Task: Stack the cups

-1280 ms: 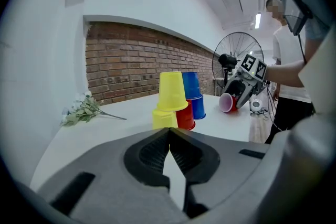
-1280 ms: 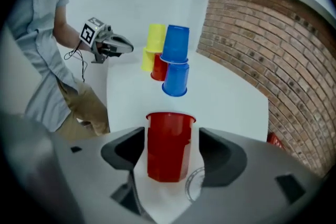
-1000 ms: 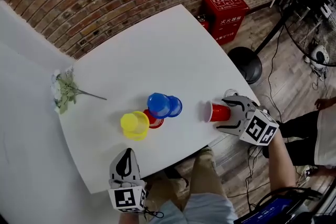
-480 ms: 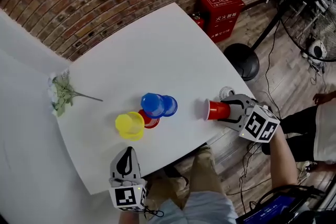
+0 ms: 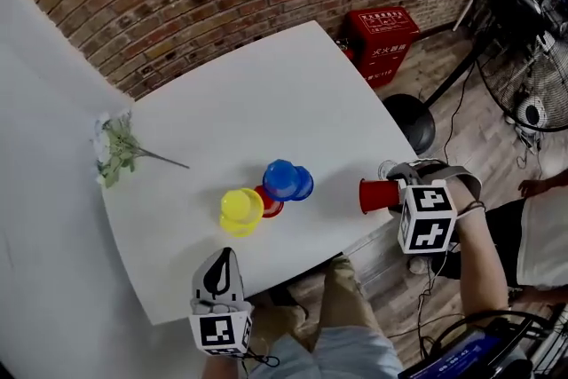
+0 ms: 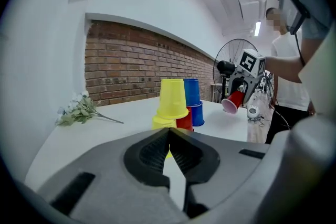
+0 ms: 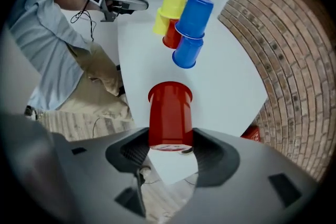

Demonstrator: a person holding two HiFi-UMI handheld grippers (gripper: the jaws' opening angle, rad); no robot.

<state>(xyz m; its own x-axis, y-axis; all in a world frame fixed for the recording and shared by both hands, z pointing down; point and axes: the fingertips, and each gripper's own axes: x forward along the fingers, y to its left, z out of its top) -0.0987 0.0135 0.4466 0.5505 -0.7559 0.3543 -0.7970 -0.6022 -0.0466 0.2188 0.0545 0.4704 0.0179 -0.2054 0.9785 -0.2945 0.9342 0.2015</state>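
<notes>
1. Looking down in the head view, the right gripper (image 5: 397, 191) pinches a red cup (image 5: 377, 195) at the right edge of the table (image 5: 266, 93). Its jaws have just been closing, and the cup is between them. The cup's mouth points left, towards the other cups.
2. Mid-table stand yellow cups (image 5: 240, 210), blue cups (image 5: 287, 180) and a second red cup (image 5: 271, 204) wedged between them, all touching. The left gripper (image 5: 224, 257) hangs at the near edge, well apart from the pile. A flower sprig (image 5: 120, 151) lies at the far left. On the floor beyond the table are a red box (image 5: 383, 35) and a fan (image 5: 524, 58).
3. In the left gripper view, its jaws are pressed together with nothing between them. The yellow cups (image 6: 172, 99) stand mouth down in front, partly hiding the blue cups (image 6: 193, 99). To the right, the red cup (image 6: 232, 101) hangs tilted in the air, mouth downward.
4. In the right gripper view, both pads press the red cup (image 7: 169, 115) near its base, with the rim facing away. Beyond it are the blue cups (image 7: 191, 29) and yellow cups (image 7: 170, 5), with bare table between. The left gripper (image 7: 134, 3) shows past them.
</notes>
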